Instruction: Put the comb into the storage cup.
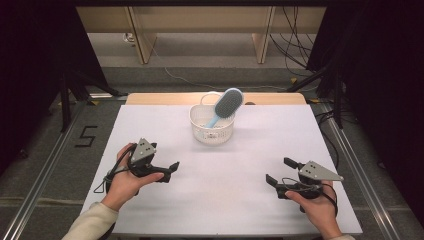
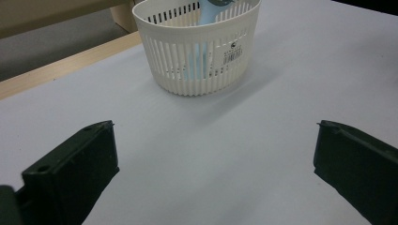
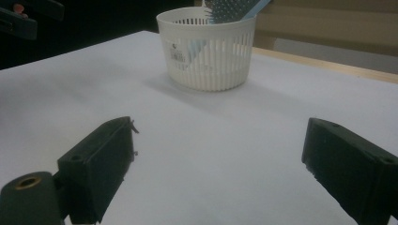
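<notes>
Well beyond each gripper point(image 1: 171, 167) stands the basket point(image 1: 212, 131).

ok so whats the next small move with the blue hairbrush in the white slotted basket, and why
Probably move the right gripper toward the blue hairbrush, whose head leans out over the white slotted plastic basket rim. Both grippers sit open and empty, well short of it.

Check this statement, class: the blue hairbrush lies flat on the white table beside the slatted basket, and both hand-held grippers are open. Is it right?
Not quite. In the high view, the hairbrush stands inside the basket, its head leaning out over the rim. Both the left hand-held gripper and the right hand-held gripper are indeed open.
</notes>
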Demonstrator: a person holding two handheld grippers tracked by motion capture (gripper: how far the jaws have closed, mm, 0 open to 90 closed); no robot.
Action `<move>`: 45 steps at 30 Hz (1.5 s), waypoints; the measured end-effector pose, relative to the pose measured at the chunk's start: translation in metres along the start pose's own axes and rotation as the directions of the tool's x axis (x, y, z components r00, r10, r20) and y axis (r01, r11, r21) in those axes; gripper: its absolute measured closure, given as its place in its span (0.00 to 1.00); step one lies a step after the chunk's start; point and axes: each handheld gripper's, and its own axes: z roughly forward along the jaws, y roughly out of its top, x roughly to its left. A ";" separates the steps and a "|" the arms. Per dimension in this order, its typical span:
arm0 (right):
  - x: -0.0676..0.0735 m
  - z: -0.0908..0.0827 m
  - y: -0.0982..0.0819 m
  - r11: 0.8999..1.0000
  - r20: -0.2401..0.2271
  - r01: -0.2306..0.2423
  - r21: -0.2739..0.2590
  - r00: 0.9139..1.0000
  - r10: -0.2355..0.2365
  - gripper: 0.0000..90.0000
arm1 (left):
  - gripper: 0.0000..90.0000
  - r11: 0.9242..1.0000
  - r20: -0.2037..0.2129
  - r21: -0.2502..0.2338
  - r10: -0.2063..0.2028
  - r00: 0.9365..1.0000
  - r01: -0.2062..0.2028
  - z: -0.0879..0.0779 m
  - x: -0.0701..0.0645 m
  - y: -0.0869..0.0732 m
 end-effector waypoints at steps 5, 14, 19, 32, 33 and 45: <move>0.000 0.000 0.000 1.000 0.000 0.000 0.002 1.000 0.000 0.11 | 0.00 1.000 -0.007 0.000 0.008 1.000 -0.008 -0.004 0.001 -0.004; 0.000 0.000 0.000 1.000 -0.003 -0.002 -0.002 1.000 0.002 0.11 | 0.00 1.000 -0.011 0.000 0.006 1.000 -0.006 -0.008 0.002 -0.012; 0.000 -0.001 0.000 1.000 0.000 -0.001 0.001 1.000 0.001 0.11 | 0.00 1.000 -0.016 -0.002 0.018 1.000 -0.018 -0.012 0.002 -0.014; 0.000 -0.001 0.000 1.000 0.002 -0.001 0.001 1.000 0.001 0.11 | 0.00 1.000 -0.014 -0.015 0.024 1.000 -0.024 -0.022 0.004 -0.025; 0.000 -0.001 0.000 1.000 0.002 -0.002 0.001 1.000 0.002 0.11 | 0.00 1.000 -0.019 -0.017 0.025 0.999 -0.026 -0.024 0.005 -0.025; 0.000 -0.001 -0.001 1.000 0.001 0.000 0.007 1.000 0.000 0.11 | 0.00 0.999 -0.023 -0.020 0.026 0.999 -0.026 -0.032 0.010 -0.036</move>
